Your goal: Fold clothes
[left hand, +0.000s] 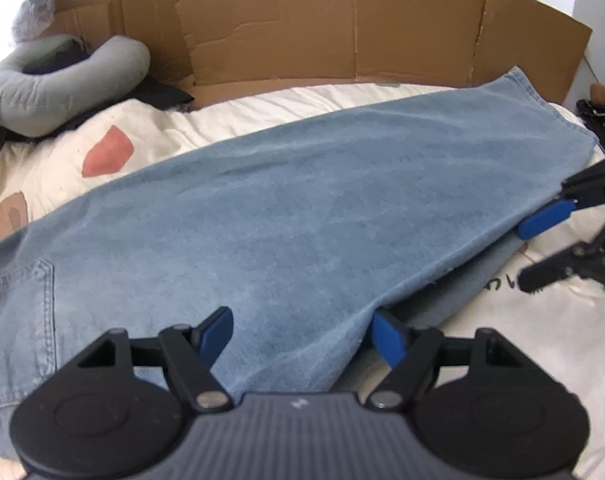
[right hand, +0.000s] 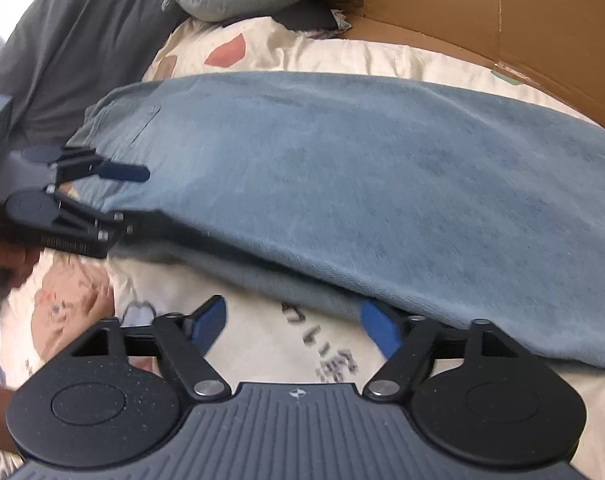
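the jeans [left hand: 302, 216] are lying folded lengthwise across the cream bedspread [left hand: 522, 344], in front of the cardboard [left hand: 322, 32]; the left gripper [left hand: 302, 334] is standing with jaws spread over the jeans' near edge, not pinching it; the right gripper [right hand: 292, 322] is hanging released at the jeans' lower edge, one fingertip [right hand: 378, 328] tucked just under the fabric; a grey neck pillow [left hand: 58, 80] is sitting beyond the jeans' waist end.
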### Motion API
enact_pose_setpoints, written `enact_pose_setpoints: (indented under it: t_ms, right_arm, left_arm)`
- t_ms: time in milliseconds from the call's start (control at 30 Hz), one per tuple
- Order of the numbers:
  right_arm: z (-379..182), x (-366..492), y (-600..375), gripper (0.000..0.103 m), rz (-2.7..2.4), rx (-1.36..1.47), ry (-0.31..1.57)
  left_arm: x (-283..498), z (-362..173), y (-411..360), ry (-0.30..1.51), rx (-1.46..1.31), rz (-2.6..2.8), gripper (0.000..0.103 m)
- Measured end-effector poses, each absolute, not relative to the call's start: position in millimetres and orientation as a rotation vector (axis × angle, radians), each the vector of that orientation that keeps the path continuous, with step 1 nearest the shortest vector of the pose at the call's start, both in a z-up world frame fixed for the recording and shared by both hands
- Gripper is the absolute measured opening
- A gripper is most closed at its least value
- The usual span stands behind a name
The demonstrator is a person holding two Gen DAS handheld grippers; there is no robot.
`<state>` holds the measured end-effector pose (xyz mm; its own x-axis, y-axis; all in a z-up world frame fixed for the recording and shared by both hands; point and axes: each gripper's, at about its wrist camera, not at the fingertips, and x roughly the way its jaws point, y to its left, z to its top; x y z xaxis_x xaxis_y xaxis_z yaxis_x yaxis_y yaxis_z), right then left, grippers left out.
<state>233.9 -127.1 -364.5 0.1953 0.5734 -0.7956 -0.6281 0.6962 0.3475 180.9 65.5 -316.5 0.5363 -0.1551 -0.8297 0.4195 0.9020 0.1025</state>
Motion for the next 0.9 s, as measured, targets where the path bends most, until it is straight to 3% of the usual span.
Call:
enact_pose_setpoints:
  t_ms: [67, 400, 900]
  right_arm:
    - [-366.8, 239.2, -119.2, 0.067, 0.832, -0.036, 1.091]
    - [-382.6, 246.8, -94.5, 0.056, 0.747, -0.079, 1.089]
    - [-389.9, 230.7, -99.0, 0.056, 0.758, -0.186, 1.070]
  left_arm:
    - [182.6, -319.4, 65.3, 0.945, 0.314, -0.342, 0.078]
    - [173.7, -347.3, 54.2, 0.998, 0.463, -0.308, 0.077]
    - [145.4, -325.2, 121.7, 0.993, 0.340, -0.002, 0.087]
